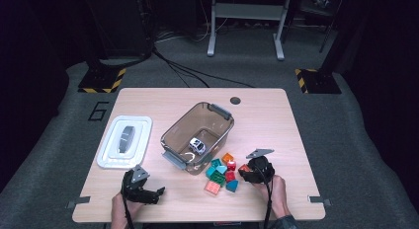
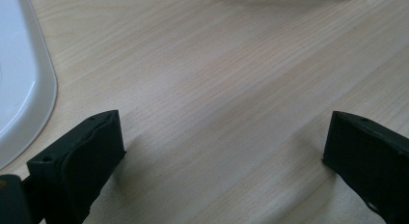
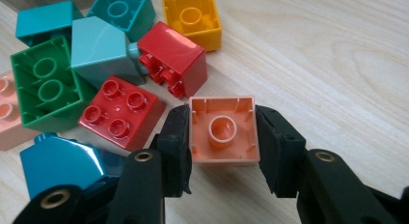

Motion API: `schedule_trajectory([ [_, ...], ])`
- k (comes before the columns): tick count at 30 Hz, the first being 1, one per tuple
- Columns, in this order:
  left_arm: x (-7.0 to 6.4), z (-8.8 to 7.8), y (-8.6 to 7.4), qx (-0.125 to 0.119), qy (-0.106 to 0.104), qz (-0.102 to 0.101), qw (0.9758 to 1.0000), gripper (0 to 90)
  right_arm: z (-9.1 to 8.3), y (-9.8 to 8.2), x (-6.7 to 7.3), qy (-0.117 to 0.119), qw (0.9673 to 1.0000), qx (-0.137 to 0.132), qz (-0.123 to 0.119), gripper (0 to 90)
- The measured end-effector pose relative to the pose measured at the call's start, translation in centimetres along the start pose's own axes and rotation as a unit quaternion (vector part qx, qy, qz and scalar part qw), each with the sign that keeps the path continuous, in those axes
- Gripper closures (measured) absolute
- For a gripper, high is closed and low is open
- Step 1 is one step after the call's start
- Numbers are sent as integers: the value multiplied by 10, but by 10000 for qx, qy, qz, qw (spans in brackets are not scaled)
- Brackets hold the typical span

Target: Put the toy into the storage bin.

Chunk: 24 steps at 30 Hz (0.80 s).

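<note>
My right gripper (image 3: 223, 119) is shut on a salmon-orange brick (image 3: 223, 132), underside up, one pad on each side wall; the high view has this gripper (image 1: 248, 172) at the right edge of the brick pile (image 1: 221, 174). Beside it lie two red bricks (image 3: 120, 113), a green brick (image 3: 46, 89), pale teal (image 3: 103, 50), blue (image 3: 58, 161) and yellow (image 3: 193, 19) ones. My left gripper (image 2: 222, 137) stands open over bare wood near the front left (image 1: 153, 193).
A clear brown bin (image 1: 217, 110) stands mid-table with a small white toy car (image 1: 197, 145) inside. Its white lid (image 1: 111, 155) lies at the left, its edge also in the left gripper view (image 2: 19, 79). A table hole (image 1: 235, 100) sits at the back.
</note>
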<state>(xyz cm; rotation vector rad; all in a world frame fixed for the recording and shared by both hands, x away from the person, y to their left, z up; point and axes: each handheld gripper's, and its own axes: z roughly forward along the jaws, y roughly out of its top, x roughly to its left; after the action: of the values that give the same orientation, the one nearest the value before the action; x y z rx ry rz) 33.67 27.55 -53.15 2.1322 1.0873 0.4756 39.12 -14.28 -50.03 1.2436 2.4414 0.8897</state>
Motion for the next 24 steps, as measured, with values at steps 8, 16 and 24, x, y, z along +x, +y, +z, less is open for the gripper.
schedule_trajectory([
  [8, 0, 0, 1, -4, 30, 16, 10000, 2, -9, 2, -2, -53, 9998, -179, 50, 587],
  [16, -2, 2, 2, 4, 7, 1, 10000, 2, -18, 11, -8, -112, 9995, -304, 45, 587],
  [24, -3, 2, 2, -3, 14, -30, 10000, 2, -25, 22, -14, -120, 9991, -409, 74, 587],
])
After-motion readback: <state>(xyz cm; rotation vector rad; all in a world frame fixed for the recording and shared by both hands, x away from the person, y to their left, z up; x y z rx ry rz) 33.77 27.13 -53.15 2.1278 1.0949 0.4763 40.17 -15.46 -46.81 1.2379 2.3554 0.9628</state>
